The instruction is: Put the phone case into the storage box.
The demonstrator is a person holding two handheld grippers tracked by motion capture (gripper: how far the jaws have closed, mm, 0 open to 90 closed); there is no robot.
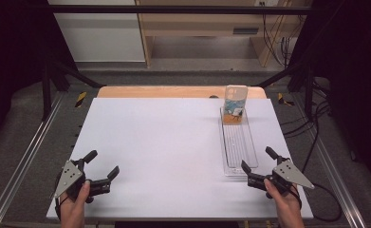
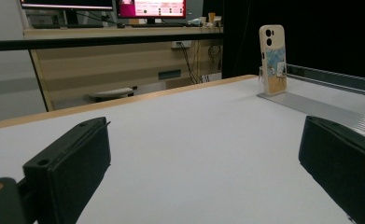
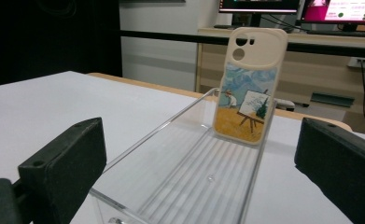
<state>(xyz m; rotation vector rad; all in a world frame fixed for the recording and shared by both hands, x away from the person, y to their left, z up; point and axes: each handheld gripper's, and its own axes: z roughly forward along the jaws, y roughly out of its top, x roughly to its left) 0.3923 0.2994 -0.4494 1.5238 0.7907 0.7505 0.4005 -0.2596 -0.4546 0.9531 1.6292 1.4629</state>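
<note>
While both tongs (image 1: 101,165) (image 1: 255,158) gape empty, right gripper view reveals the phone case's (image 3: 249,88) painter.

The tray (image 3: 185,154) is clear, glossy ribbed plastic; the phone case (image 3: 248,84) looks matt cream, perhaps silicone. The table (image 1: 164,142) is smooth matt white, wood-edged along the top.

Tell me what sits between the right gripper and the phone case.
In the right gripper view, the ribbed floor of the clear tray runs bare from the open right gripper to the phone case standing at its far end.
</note>
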